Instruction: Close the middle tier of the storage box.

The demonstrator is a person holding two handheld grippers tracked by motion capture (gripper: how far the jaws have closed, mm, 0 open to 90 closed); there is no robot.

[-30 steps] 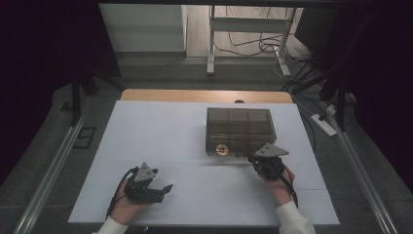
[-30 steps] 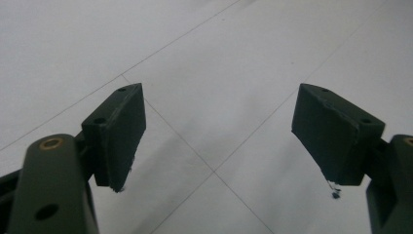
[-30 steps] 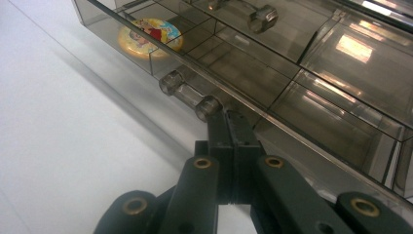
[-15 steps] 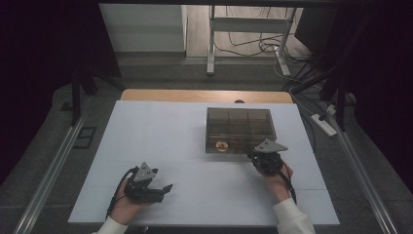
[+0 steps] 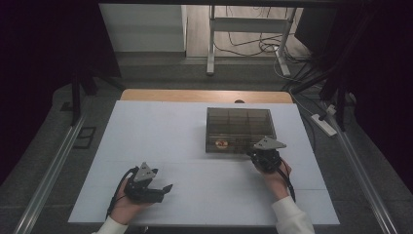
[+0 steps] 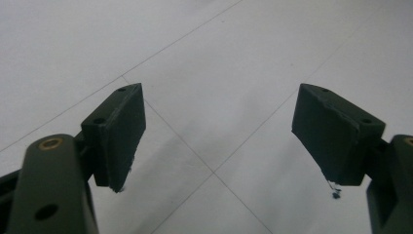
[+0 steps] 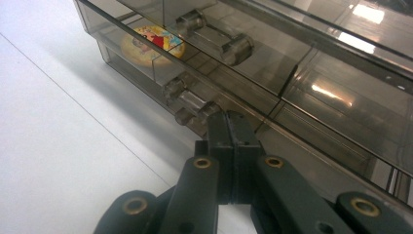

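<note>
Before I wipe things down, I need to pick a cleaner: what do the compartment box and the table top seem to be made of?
The box looks like smoky clear plastic, glossy: it shows glare and you see through its walls. The table top looks like a matte white laminate or board, with thin seams; which one I can't tell.

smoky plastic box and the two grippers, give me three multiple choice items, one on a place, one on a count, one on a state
1. Where does the round sticker lie?
A. in the smoky plastic box
B. on the white table
C. between the left gripper's pads

2. How many grippers rest at the box's front wall?
A. none
B. one
C. two

3. How do the right gripper's jaws stand?
A. wide apart
B. shut on a cable
C. shut, pads together

Key: 1 A, it shows through the clear wall. 2 B, the right one; the left gripper lies apart. 3 C, no gap between pads.
</note>
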